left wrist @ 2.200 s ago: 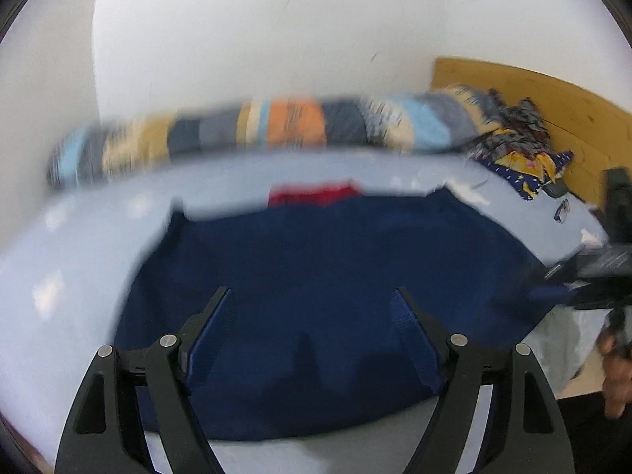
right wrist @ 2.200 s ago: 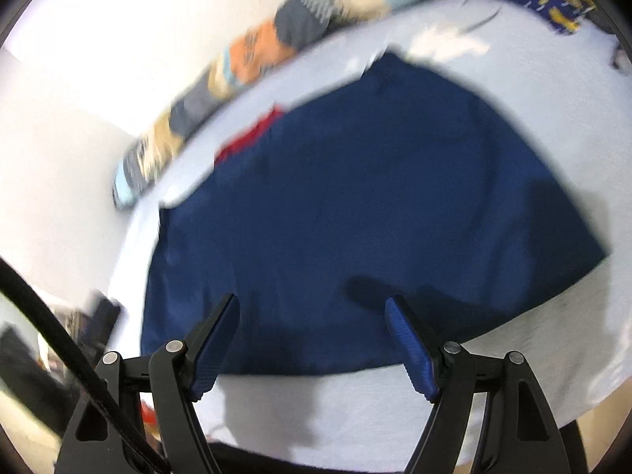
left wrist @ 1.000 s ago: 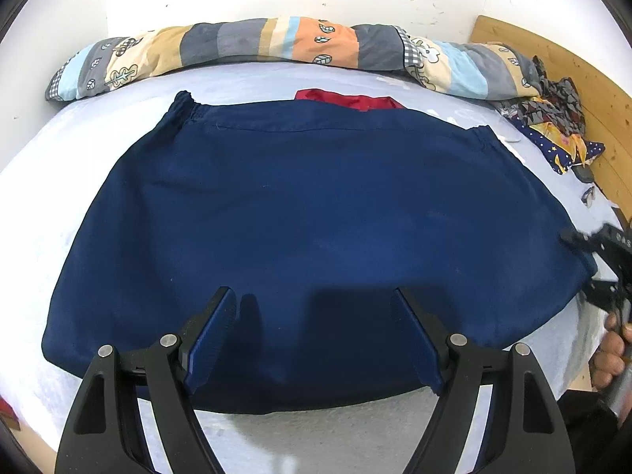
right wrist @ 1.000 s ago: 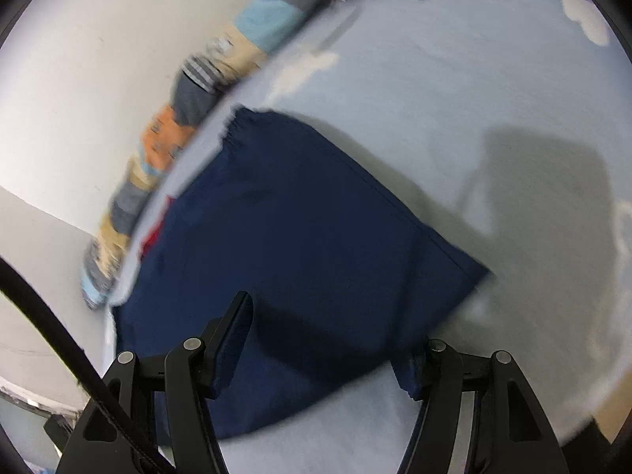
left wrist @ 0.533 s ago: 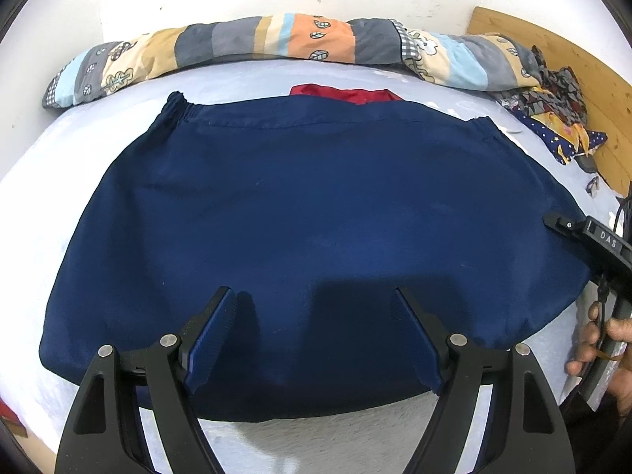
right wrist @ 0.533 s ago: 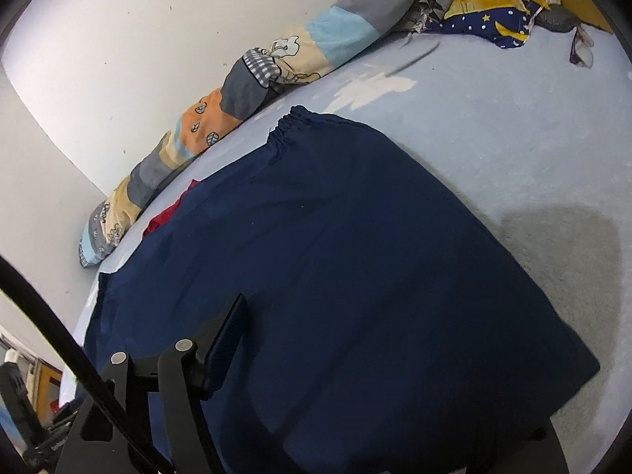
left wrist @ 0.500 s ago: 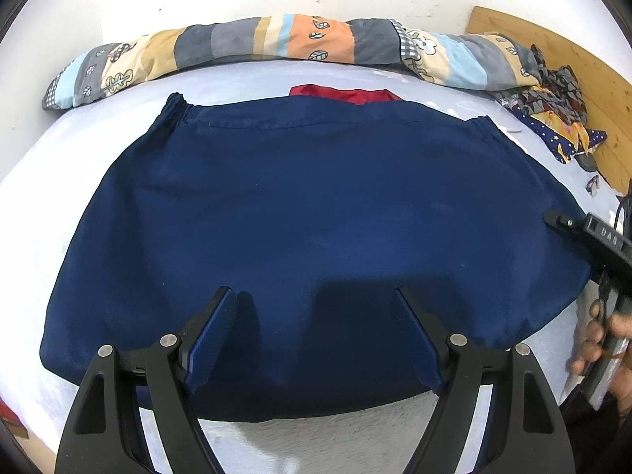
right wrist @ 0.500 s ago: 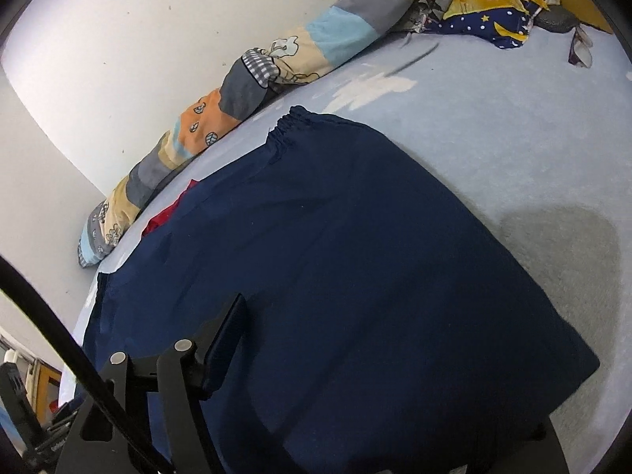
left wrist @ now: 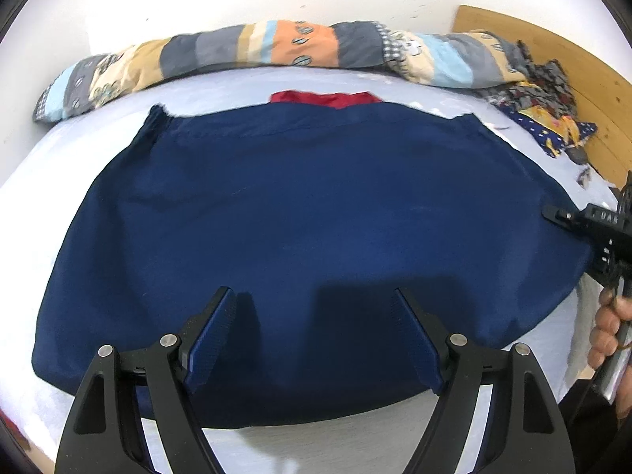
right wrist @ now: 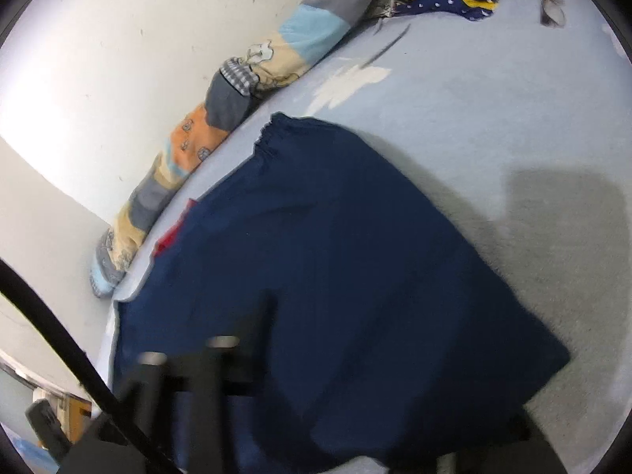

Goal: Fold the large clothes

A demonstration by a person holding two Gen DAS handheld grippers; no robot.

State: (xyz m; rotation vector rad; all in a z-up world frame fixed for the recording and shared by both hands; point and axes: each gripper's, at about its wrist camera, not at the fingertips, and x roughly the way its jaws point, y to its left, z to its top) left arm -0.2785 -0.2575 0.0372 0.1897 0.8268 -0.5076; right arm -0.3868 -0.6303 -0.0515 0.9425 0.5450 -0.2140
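Observation:
A large navy-blue garment (left wrist: 308, 229) lies spread flat on the pale bed, its gathered waistband at the far side. It also fills the right wrist view (right wrist: 355, 296). My left gripper (left wrist: 312, 339) is open and empty, hovering above the garment's near hem. My right gripper (left wrist: 568, 217) shows at the garment's right corner in the left wrist view. In its own view its fingers (right wrist: 221, 359) are blurred, with navy cloth lying between and over them. Whether the jaws are closed on the cloth is unclear.
A red cloth (left wrist: 328, 98) peeks out past the waistband. A long patchwork bolster (left wrist: 276, 49) runs along the white wall. A heap of patterned clothes (left wrist: 545, 106) lies by the wooden headboard (left wrist: 561, 51). Bare pale sheet (right wrist: 493, 98) lies to the right of the garment.
My right gripper has swung in to the garment's right corner and tilted, and its view is now blurred. My left gripper has stayed open over the near hem.

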